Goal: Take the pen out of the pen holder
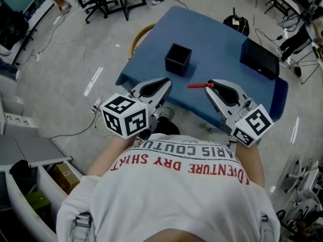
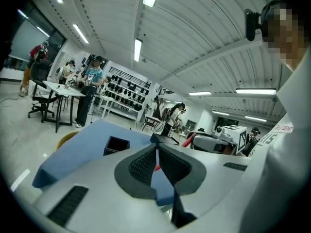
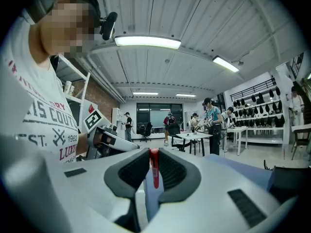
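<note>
Right gripper [image 1: 210, 84] pinches the red pen [image 1: 196, 85] level at frame center, clear of the pen holder [image 1: 177, 59], likely for set-down; left gripper [image 1: 166, 83] pressed together, empty, idle.

The table [image 1: 222, 47] has a matt blue top that looks like cloth or soft padding, and the square pen holder [image 1: 177, 59] is matt black, though its material cannot be told. The left gripper [image 1: 167, 81] and right gripper [image 1: 211, 83] have smooth, pale grey plastic shells with a faint sheen. Their pads [image 2: 143, 165] are dark, matt and finely ribbed like rubber, and the pen [image 1: 197, 85] is glossy red plastic.
</note>
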### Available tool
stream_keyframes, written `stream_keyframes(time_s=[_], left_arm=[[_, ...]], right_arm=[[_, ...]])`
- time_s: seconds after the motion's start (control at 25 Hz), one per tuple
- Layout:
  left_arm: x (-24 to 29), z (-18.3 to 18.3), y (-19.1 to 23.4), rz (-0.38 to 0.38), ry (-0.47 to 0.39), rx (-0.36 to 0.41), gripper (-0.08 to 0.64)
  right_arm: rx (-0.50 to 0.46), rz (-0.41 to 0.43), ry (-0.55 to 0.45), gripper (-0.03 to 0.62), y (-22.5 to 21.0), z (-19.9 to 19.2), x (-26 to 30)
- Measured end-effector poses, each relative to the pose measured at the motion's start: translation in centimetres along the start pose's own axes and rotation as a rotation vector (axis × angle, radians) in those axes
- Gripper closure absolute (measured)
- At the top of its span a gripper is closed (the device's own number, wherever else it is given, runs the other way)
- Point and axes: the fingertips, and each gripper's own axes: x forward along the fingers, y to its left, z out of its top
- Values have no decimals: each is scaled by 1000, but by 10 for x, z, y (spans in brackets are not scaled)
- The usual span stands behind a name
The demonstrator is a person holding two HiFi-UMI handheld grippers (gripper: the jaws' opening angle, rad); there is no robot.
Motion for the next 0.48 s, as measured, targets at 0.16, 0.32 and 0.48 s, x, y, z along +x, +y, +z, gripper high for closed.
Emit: stream_keyframes(time_s=[0.16,0.32,0.48], left_arm=[[1,4,3,1,4,1,520],[7,3,4,7,10,5,520],[8,10,2,8,8,25,520]], right_arm=[[5,1,5,526,-3,1,5],[8,5,2,526,-8,-1,4],[1,4,-17,526,-10,5,4]])
